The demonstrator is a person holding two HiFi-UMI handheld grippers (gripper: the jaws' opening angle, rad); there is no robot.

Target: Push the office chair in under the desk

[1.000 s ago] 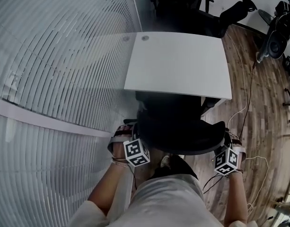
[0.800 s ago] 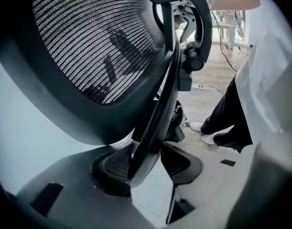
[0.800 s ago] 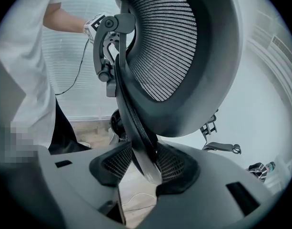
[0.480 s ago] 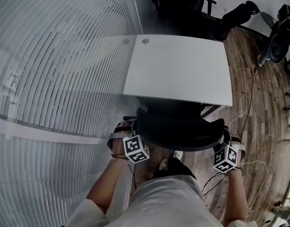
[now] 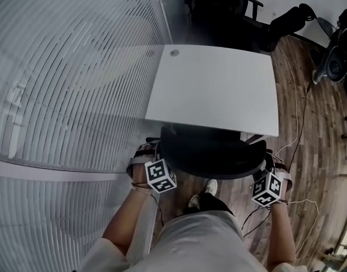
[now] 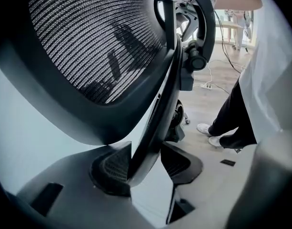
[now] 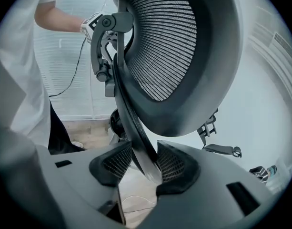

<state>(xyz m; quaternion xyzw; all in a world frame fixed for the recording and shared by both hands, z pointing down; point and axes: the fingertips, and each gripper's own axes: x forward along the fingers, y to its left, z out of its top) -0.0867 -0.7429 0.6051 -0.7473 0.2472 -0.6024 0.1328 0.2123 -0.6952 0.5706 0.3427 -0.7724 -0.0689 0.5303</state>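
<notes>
The black office chair stands at the near edge of the white desk, its seat mostly hidden under the top. My left gripper holds the left rim of the mesh backrest. In the left gripper view that gripper has its pads pressed on the rim on both sides. My right gripper holds the right rim. In the right gripper view that gripper stands wide, with the backrest rim clamped between its pads.
Slatted window blinds run along the left. Another black chair stands beyond the desk. Cables trail over the wooden floor to the right, near dark equipment. The person's shoe is just behind the chair.
The chair has rolled forward, further under the desk. Both grippers have gone forward with it, still on the backrest, and the person has stepped after them.
</notes>
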